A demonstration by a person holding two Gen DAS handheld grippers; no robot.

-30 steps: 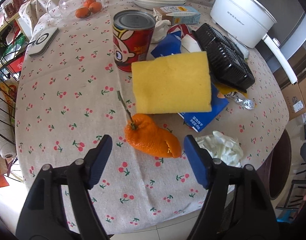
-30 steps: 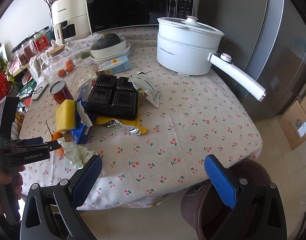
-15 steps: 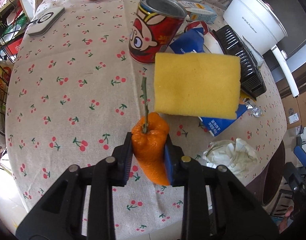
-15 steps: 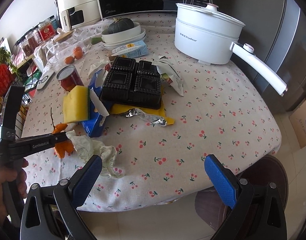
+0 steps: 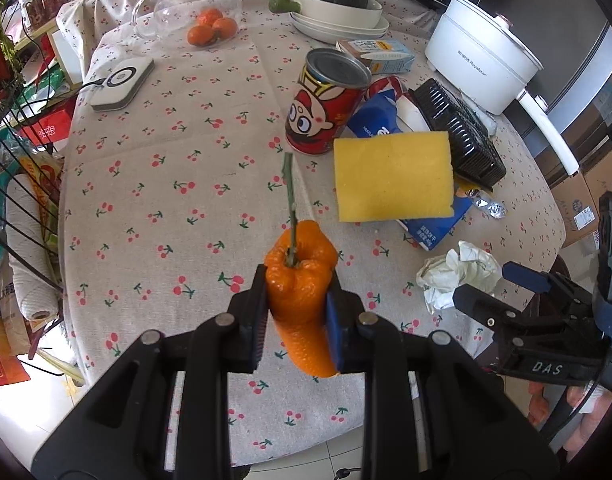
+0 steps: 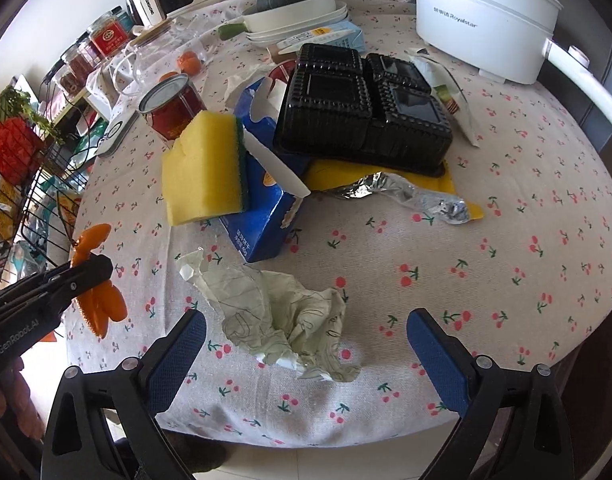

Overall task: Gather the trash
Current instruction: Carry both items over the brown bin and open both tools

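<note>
the orange peel [image 5: 302, 288], lying loose on the cloth a second ago, is now clamped between the pads of the left gripper [image 5: 296, 312] at lower centre of the left view and carried clear of the tablecloth [image 5: 154, 200], so one trash item is judged secured. the right gripper [image 6: 306, 344] has been brought down with jaws spread wide and empty around the crumpled paper [image 6: 282, 316], likely next. open cloth is seen left of the peel; the table edge lies just below the paper, with the sponge [image 6: 204, 168] and blue box [image 6: 262, 216] crowding above.
</note>
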